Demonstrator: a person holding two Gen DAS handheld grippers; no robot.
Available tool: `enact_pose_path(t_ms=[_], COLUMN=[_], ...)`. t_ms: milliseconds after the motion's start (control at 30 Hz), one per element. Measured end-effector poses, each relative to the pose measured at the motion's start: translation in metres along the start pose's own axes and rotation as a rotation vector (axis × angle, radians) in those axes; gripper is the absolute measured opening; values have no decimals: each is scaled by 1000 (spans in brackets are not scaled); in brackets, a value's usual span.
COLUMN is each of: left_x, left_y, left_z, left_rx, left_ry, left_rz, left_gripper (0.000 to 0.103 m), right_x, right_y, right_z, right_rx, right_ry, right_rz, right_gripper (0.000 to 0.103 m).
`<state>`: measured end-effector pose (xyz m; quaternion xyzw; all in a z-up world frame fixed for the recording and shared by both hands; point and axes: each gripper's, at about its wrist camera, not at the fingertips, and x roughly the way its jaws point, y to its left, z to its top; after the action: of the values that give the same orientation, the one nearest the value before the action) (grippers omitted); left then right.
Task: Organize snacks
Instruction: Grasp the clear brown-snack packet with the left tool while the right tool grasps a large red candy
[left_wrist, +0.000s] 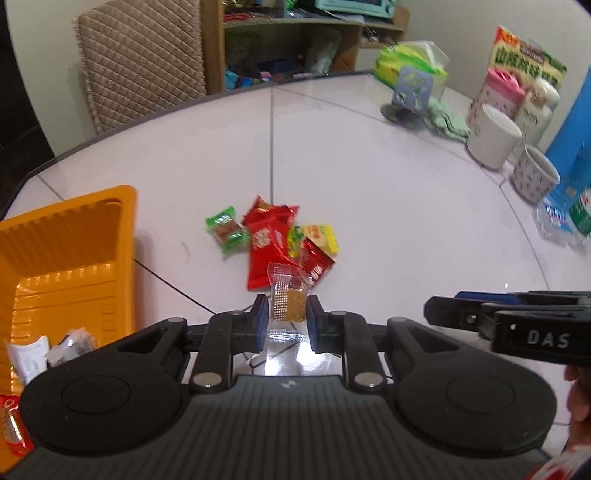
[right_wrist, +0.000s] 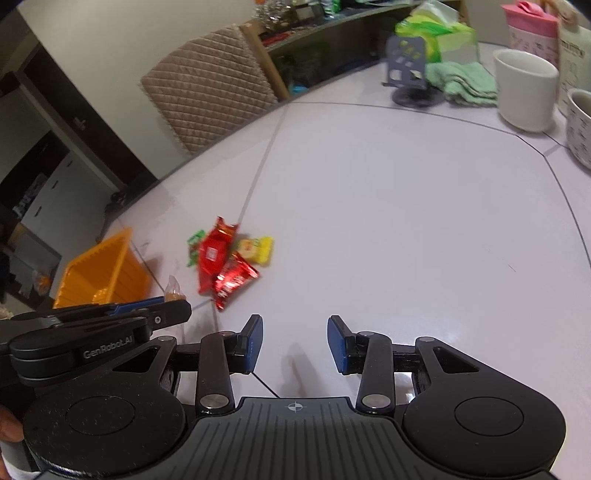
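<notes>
My left gripper is shut on a clear-wrapped amber candy, held just above the white table. That candy also pokes up from the left gripper's tip in the right wrist view. Beyond it lies a small pile of snacks: red packets, a green one and a yellow one. The same pile sits ahead and left of my right gripper, which is open with nothing between its fingers. An orange tray at the left holds a few wrapped snacks.
Along the table's right side stand a white mug, a patterned cup, a pink canister, a blue box and bottles. A phone stand, green cloth and tissue pack are at the far right. A padded chair stands behind the table.
</notes>
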<state>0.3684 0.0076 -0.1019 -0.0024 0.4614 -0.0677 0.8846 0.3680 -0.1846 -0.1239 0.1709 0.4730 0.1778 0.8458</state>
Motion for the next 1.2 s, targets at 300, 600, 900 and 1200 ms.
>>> enact_pose_path(t_ms=[300,600,900,1200], left_x=[-15,-16,-6,-3], left_y=[19,29,41,51], left_z=[10,16,21,27], left_rx=[-64,-84,-106,-121], left_ry=[-21,-34,-27,-40], left_rz=[39,52,71,80], left_gripper=[19,19,19,19], right_x=[11,31,64,90], right_y=[26,51,64,60], right_z=[15,28,38,46], right_rx=[-63,-115,-143,-144], right_ry=[-14,-31,-10,20], right_rz=[52,113,121,121], right_gripper=[39,39,39,39])
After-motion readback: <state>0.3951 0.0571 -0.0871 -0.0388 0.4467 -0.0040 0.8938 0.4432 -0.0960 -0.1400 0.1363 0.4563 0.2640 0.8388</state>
